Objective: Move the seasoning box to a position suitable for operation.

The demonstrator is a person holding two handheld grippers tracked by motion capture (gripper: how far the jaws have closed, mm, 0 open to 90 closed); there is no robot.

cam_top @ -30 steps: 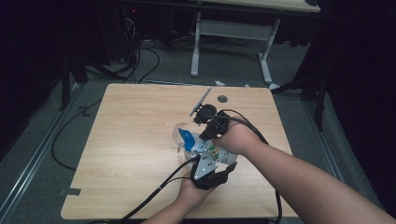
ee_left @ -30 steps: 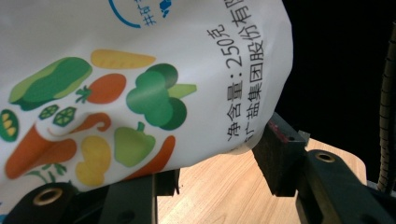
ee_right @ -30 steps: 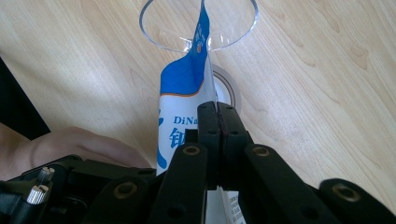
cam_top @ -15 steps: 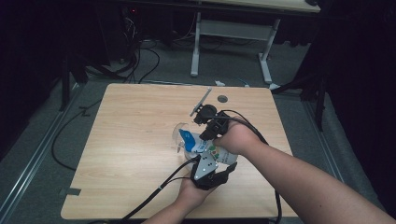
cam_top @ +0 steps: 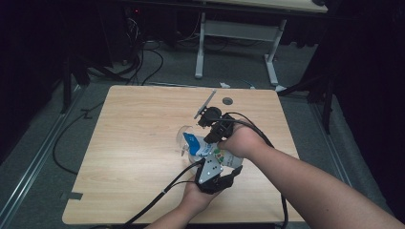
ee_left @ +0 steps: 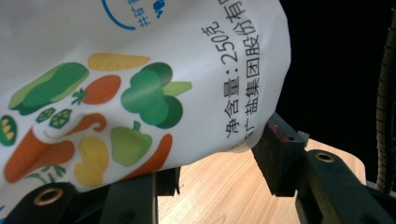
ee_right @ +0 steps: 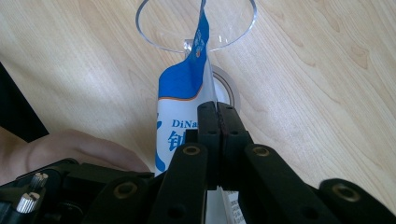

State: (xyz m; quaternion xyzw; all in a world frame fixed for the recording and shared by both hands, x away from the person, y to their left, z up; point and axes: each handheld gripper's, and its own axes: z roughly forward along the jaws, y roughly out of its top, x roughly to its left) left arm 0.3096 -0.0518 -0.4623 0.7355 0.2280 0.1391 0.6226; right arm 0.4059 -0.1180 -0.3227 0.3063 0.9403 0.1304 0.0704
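A white salt bag (cam_top: 223, 157) with a blue top and printed vegetables is held tilted over the wooden table (cam_top: 133, 157). Its blue corner (ee_right: 187, 81) dips into a clear glass (ee_right: 156, 42), which stands left of the hands (cam_top: 183, 136). My right gripper (ee_right: 217, 109) is shut on the thin upper edge of the bag; in the high view it (cam_top: 206, 138) sits just behind the bag. My left gripper (cam_top: 217, 166) holds the bag's lower end from the near side. In the left gripper view the bag (ee_left: 140, 70) bulges between the jaws of that gripper (ee_left: 219, 161).
A small round grommet (cam_top: 227, 101) lies near the table's far edge. Black cables (cam_top: 157, 195) trail from the grippers over the front edge. A desk frame (cam_top: 239, 33) and floor cables stand beyond the table. Bare wood lies to the left of the glass.
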